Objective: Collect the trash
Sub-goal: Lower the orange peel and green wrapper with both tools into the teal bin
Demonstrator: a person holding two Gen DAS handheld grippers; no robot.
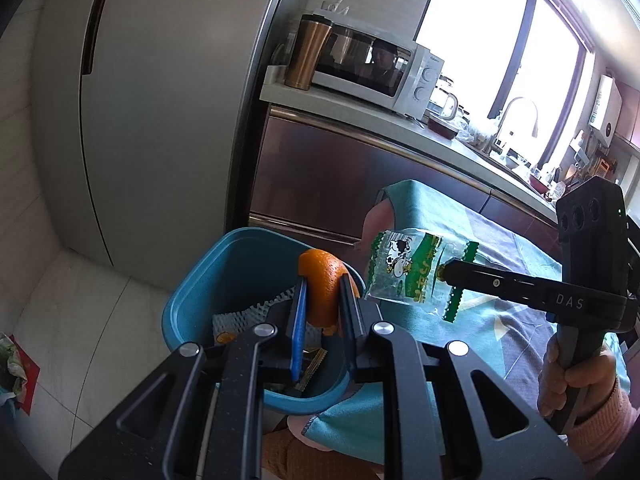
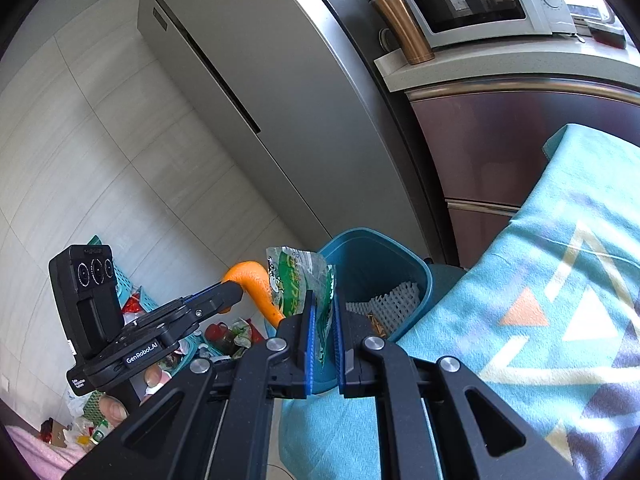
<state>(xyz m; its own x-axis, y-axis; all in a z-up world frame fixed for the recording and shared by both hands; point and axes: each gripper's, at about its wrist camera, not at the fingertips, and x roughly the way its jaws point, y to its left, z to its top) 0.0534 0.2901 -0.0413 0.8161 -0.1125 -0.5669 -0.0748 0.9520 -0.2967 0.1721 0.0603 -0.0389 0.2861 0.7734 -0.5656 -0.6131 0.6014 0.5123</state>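
My left gripper is shut on a curved piece of orange peel, held above the open blue bin. In the right wrist view the same orange peel sticks out of the left gripper beside the bin. My right gripper is shut on a clear plastic wrapper with green print and a cartoon cow. That wrapper hangs from the right gripper just right of the bin, over the table edge. White foam netting lies inside the bin.
A teal patterned tablecloth covers the table to the right of the bin. A grey fridge stands behind, with a counter carrying a microwave and a copper tumbler. A teal basket and loose rubbish lie on the floor.
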